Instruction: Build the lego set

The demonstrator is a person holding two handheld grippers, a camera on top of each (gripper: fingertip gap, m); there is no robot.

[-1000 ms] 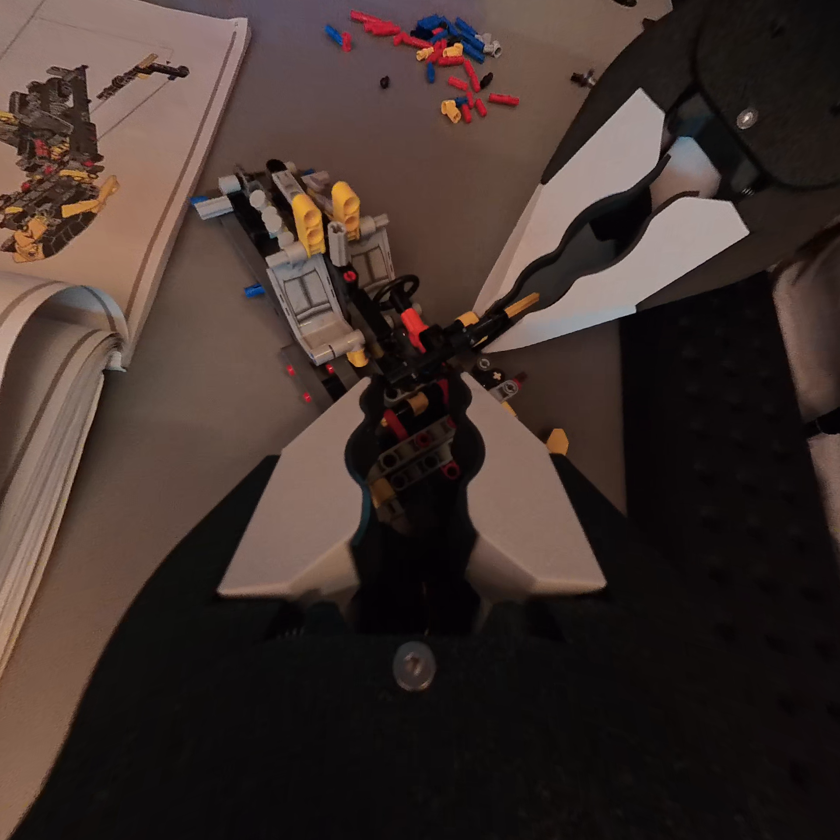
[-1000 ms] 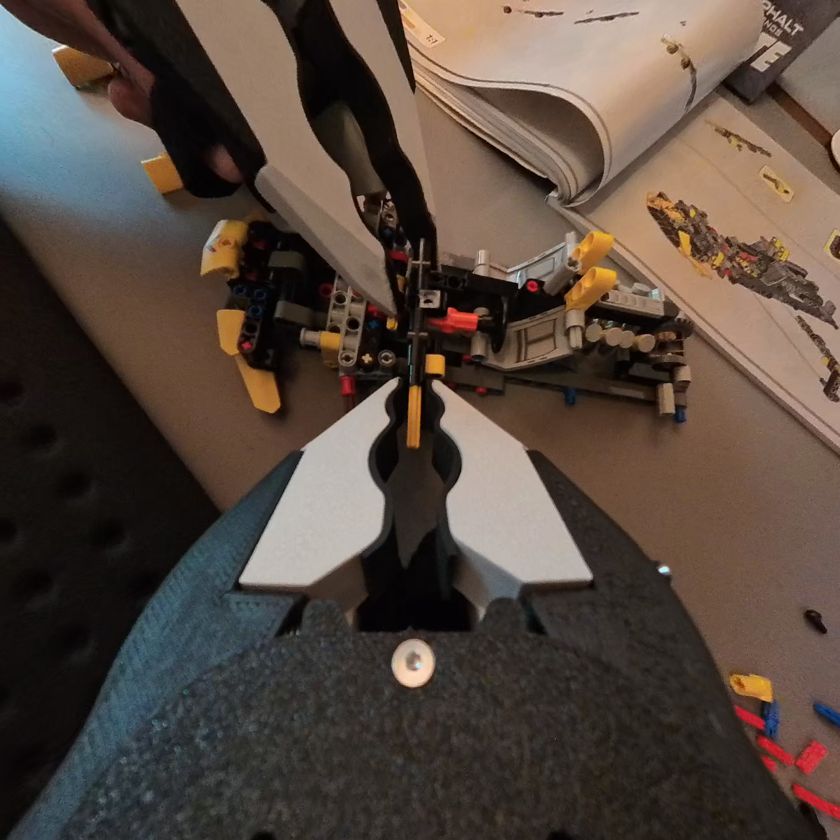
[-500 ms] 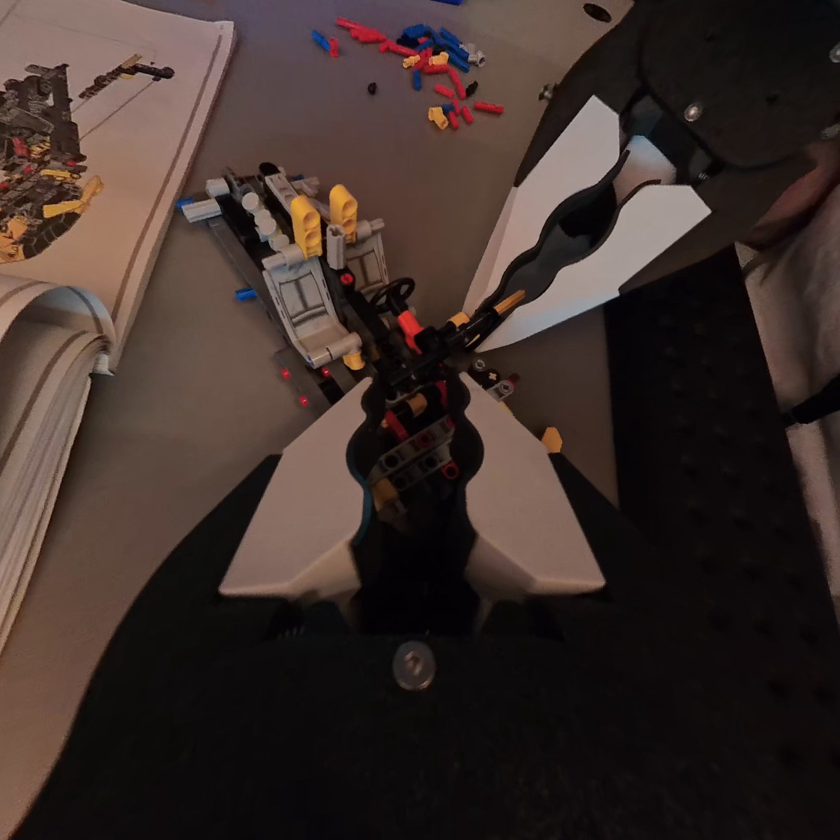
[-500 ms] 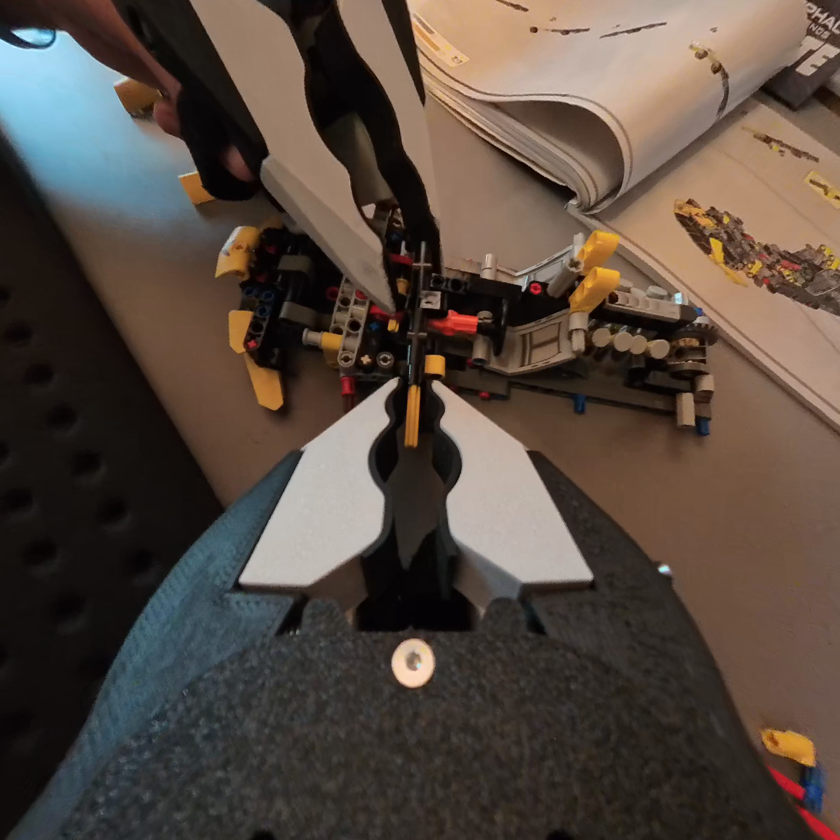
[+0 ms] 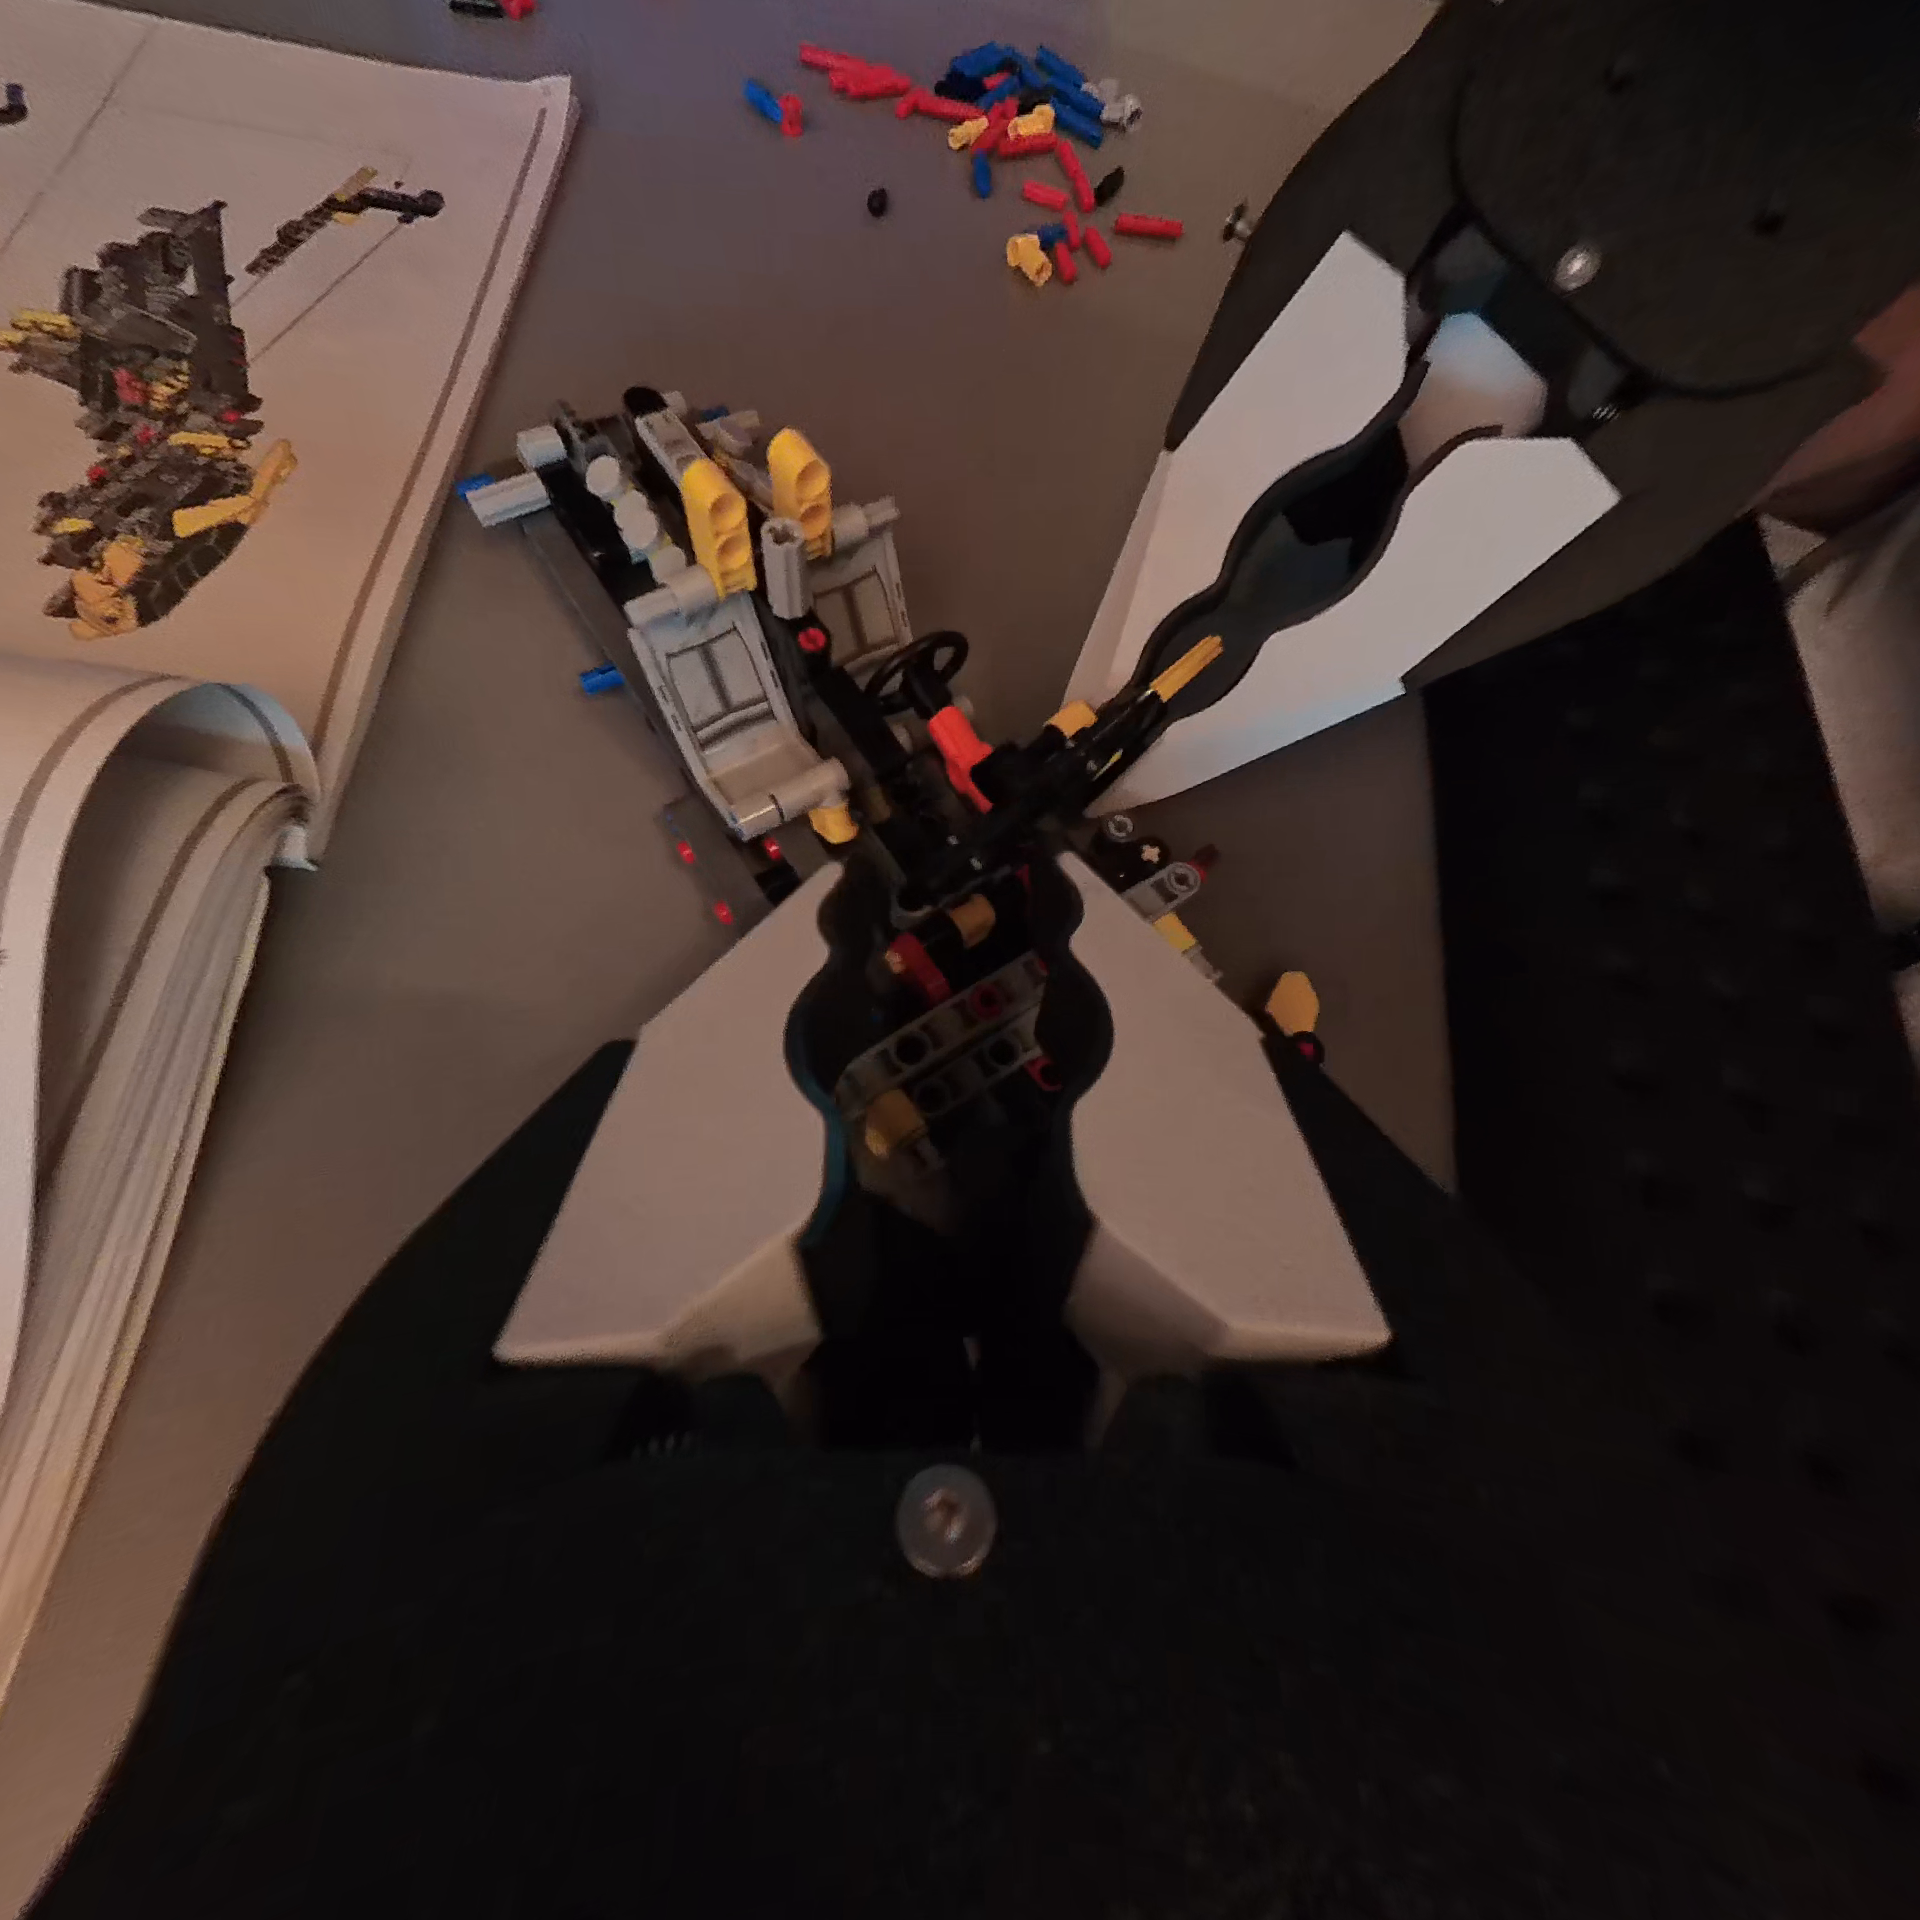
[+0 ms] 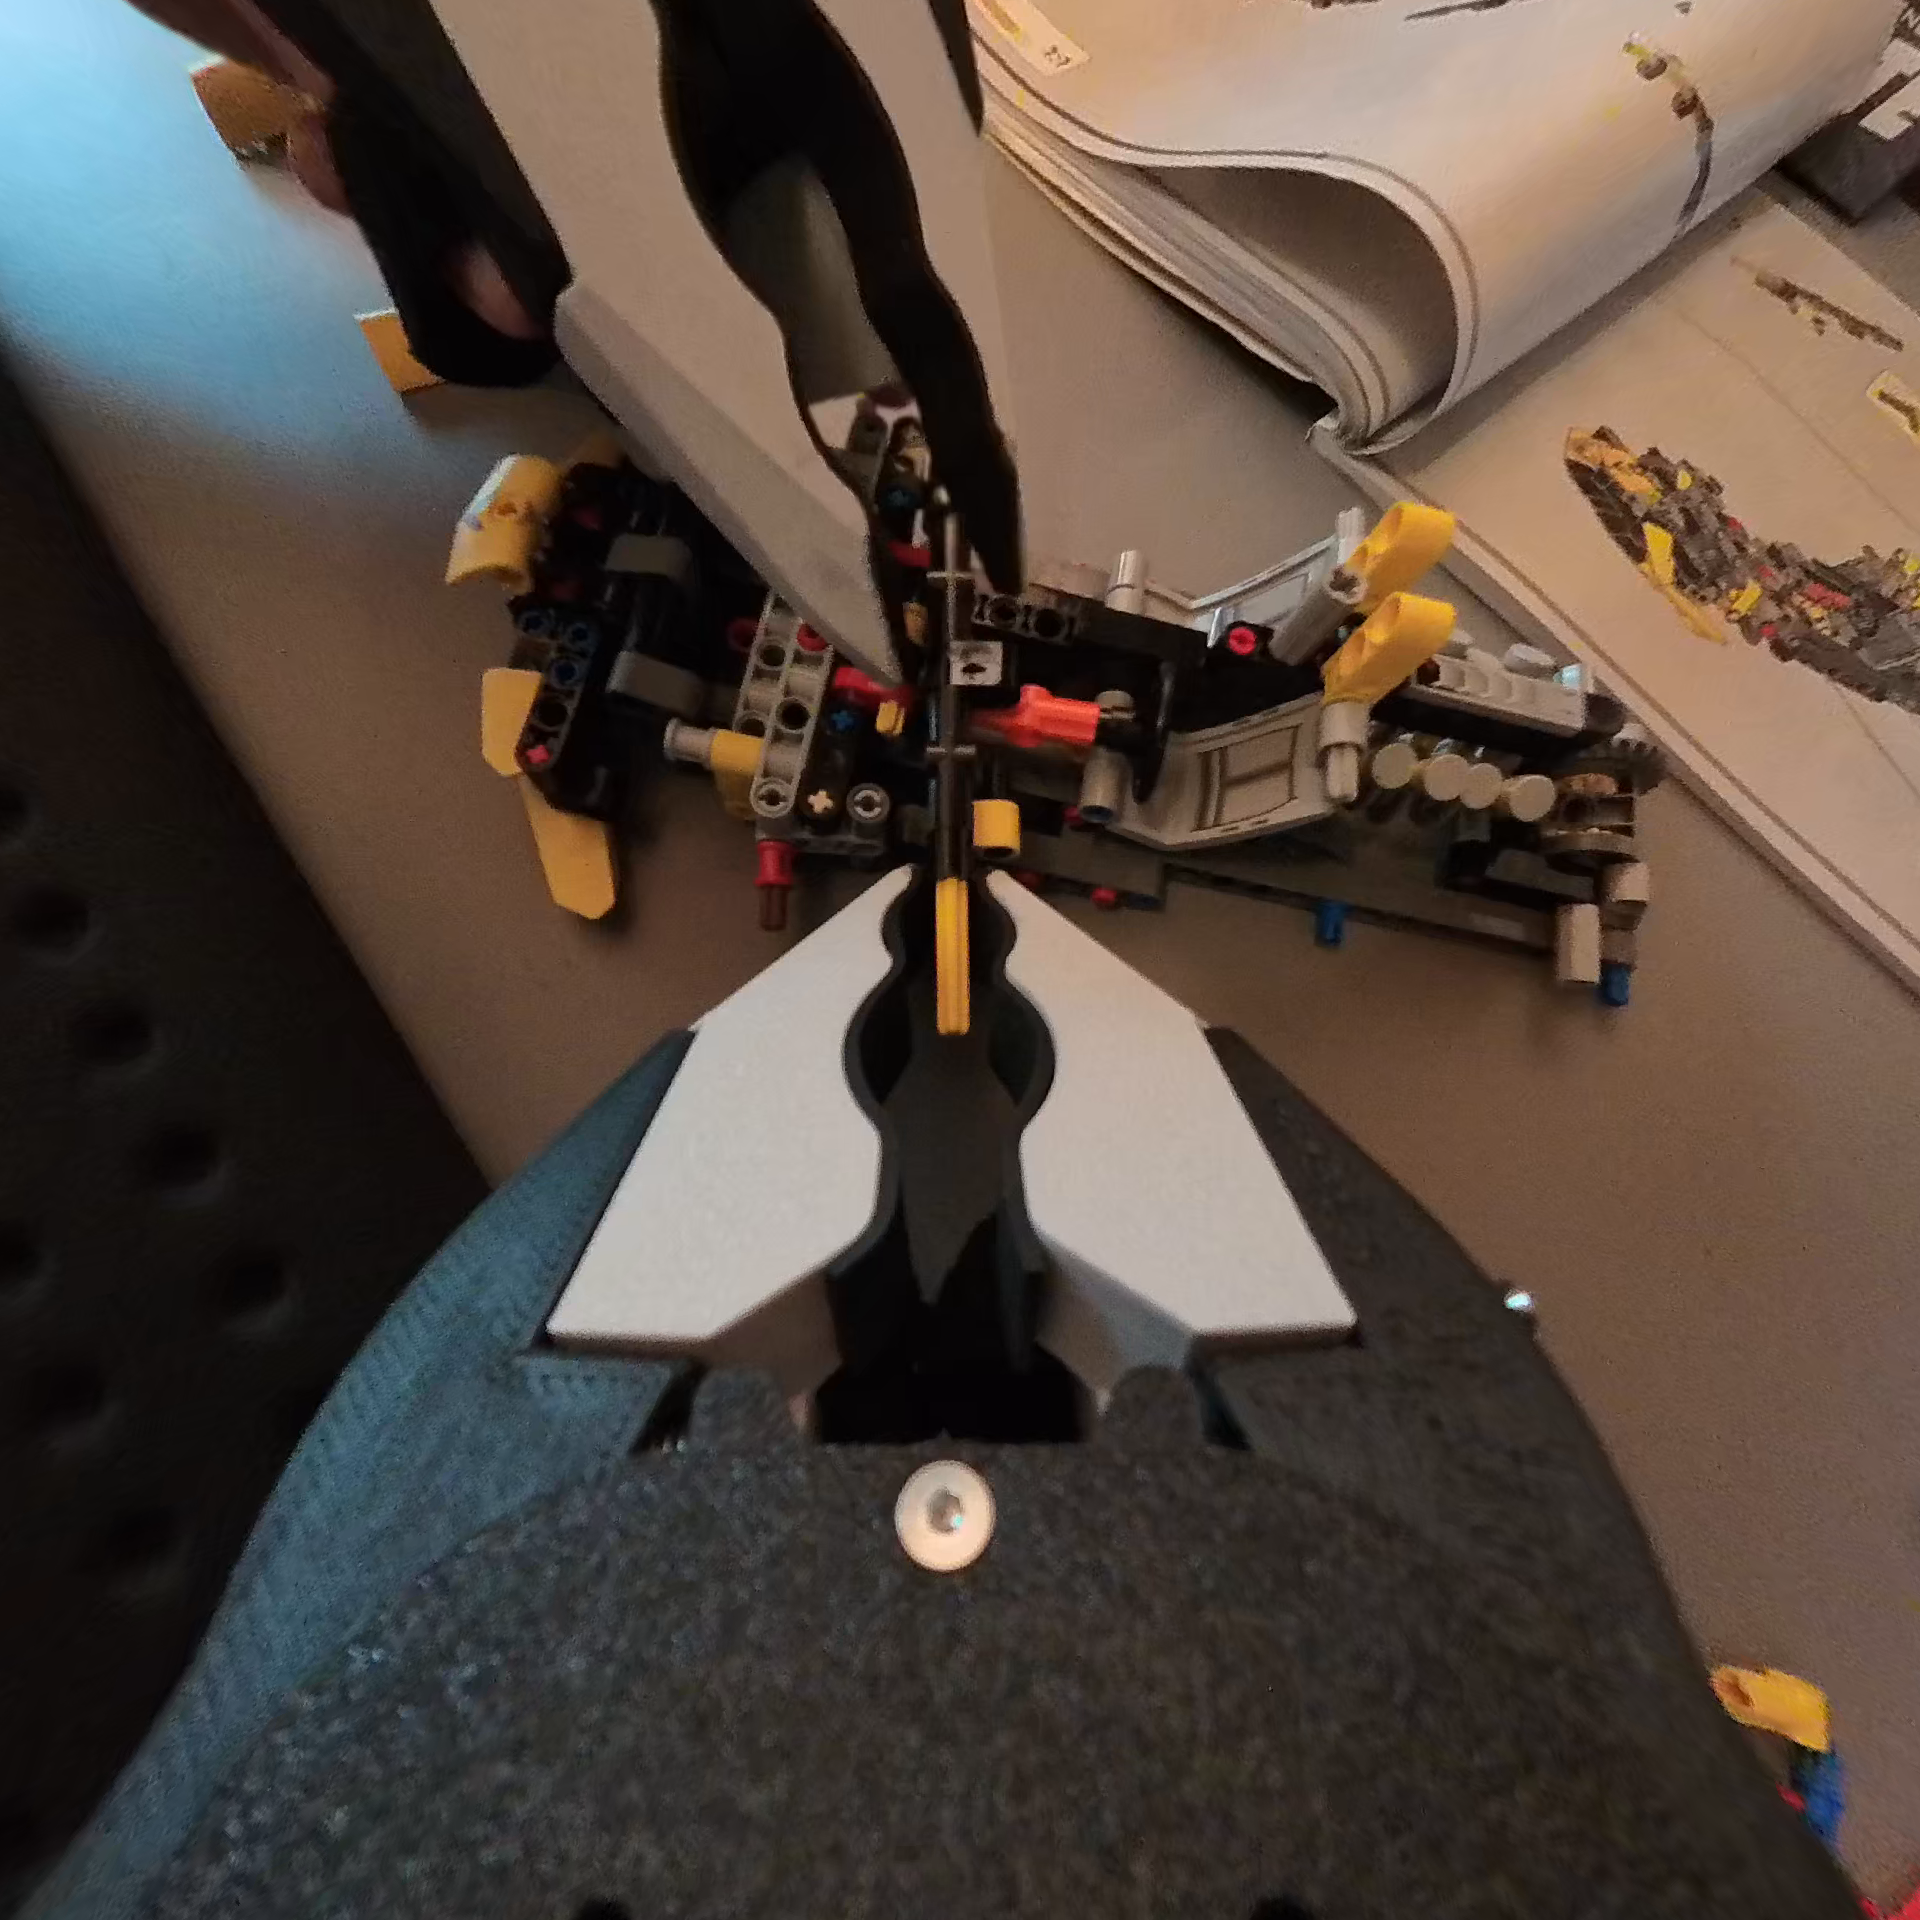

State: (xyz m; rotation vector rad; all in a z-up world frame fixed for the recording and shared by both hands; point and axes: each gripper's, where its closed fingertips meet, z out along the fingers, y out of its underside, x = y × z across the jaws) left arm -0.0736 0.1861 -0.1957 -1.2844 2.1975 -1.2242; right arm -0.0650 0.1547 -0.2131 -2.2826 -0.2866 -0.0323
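Observation:
The partly built lego car [image 5: 727, 644] lies on the table, with grey seats and yellow pieces; it also shows in the right wrist view [image 6: 1247, 748]. My left gripper [image 5: 951, 873] is shut on the car's front section of grey holed beams. My right gripper [image 6: 951, 878] is shut on a thin yellow-and-black axle [image 6: 951, 956] whose black end reaches into the car's middle, beside the red piece. In the left wrist view the right gripper [image 5: 1086, 748] comes in from the upper right with the axle [image 5: 1184, 665]. In the right wrist view the left gripper [image 6: 951, 623] comes down from above.
An open instruction book [image 5: 208, 416] lies to the left of the car; in the right wrist view the book [image 6: 1351, 208] is behind it. Several loose red, blue and yellow pins [image 5: 1018, 135] lie beyond. A black perforated mat [image 5: 1662, 1039] borders the table. There is about 4 centimeters between the tips of the two grippers. My left tips are roughly 12 centimeters from the book [image 6: 1351, 208].
Both grippers keep their holds. The car and both grippers have shifted only slightly on the table; the axle stays at the same spot in the car.

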